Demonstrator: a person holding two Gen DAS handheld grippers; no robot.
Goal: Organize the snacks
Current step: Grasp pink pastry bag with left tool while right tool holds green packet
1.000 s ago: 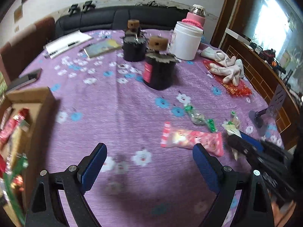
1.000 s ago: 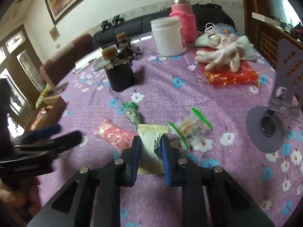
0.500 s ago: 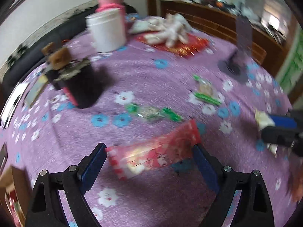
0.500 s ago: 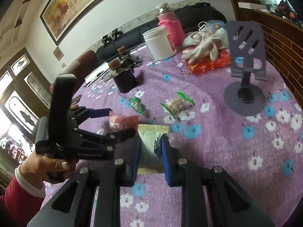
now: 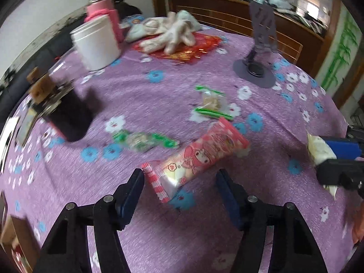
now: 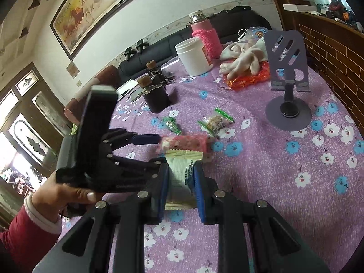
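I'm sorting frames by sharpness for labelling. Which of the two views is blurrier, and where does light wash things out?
Left wrist view: motion blur smears the dark jar and green-wrapped candy; the pink snack packet between the open left gripper stays readable. Right wrist view: sharper, the cream packet in the right gripper is crisp; the left-edge windows blow out.

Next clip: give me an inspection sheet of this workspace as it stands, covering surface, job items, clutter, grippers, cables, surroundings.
Surface: purple flowered tablecloth.
Job's things: pink cartoon-print snack packet; pale cream snack packet; two clear green-ended candy packs.
Clutter: white plastic tub, pink knit-sleeved flask, dark jar with cork stopper, white gloves on red foil, purple phone stand.
Grippers: left gripper open around the pink packet; right gripper shut on the cream packet.
Cables: nothing seen.
Surroundings: black sofa, framed painting.
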